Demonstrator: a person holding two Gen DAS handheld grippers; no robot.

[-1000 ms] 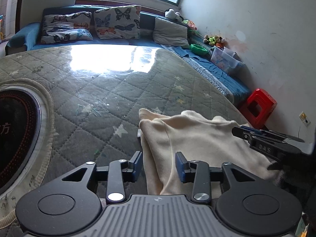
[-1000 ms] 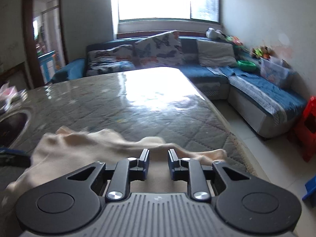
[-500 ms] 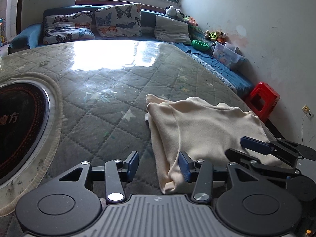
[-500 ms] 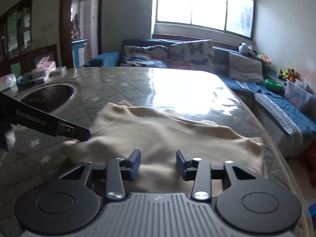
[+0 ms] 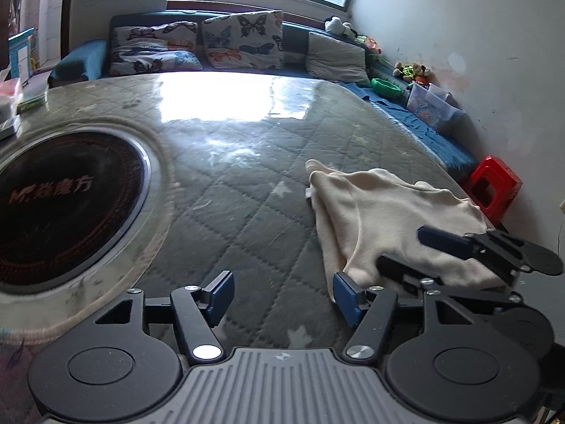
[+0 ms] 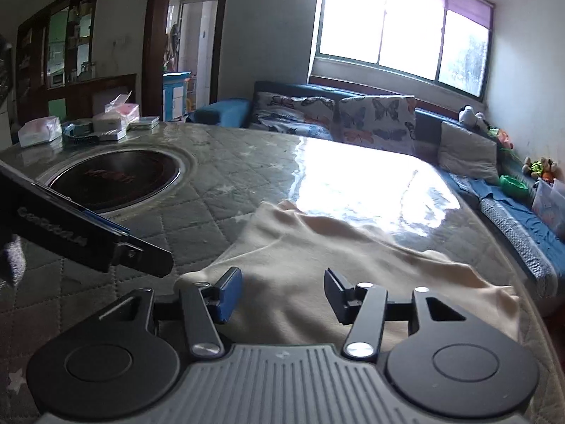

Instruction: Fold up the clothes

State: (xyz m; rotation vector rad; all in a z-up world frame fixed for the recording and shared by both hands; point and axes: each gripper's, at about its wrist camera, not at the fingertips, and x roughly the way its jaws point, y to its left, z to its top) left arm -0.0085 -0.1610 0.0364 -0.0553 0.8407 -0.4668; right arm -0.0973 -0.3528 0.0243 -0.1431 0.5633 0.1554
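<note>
At the right edge of the left wrist view, a clear plastic bin [image 5: 432,107] is sitting on the blue sofa cover, holding colourful items too small to make out; just left of it a green bowl [image 5: 386,87] is resting, its contents hidden. In the right wrist view, at upper left, soft tissue packs [image 6: 39,130] and flat boxes [image 6: 116,123] are lying on the far edge of the table [image 5: 247,183].

The table is wearing a grey-green quilted cover with diamond stitching and pale stars, under a glossy clear sheet that is throwing back window glare. A round black glass cooktop [image 5: 60,205] with a metal ring is sitting sunk into it at left. The cream garment [image 5: 381,219], soft and slightly fuzzy, is lying folded and rumpled at lower right of the left wrist view, near the table's edge.

The left gripper [image 5: 282,295] is hovering with its blue-padded jaws widening, only quilt between them; its right pad is just beside the garment's near corner. The right gripper [image 6: 284,293] is hanging over the cloth at lower centre of its view, jaws opening too, the fabric lying below them and not pinched. A red plastic stool [image 5: 494,190] is standing by the wall.
</note>
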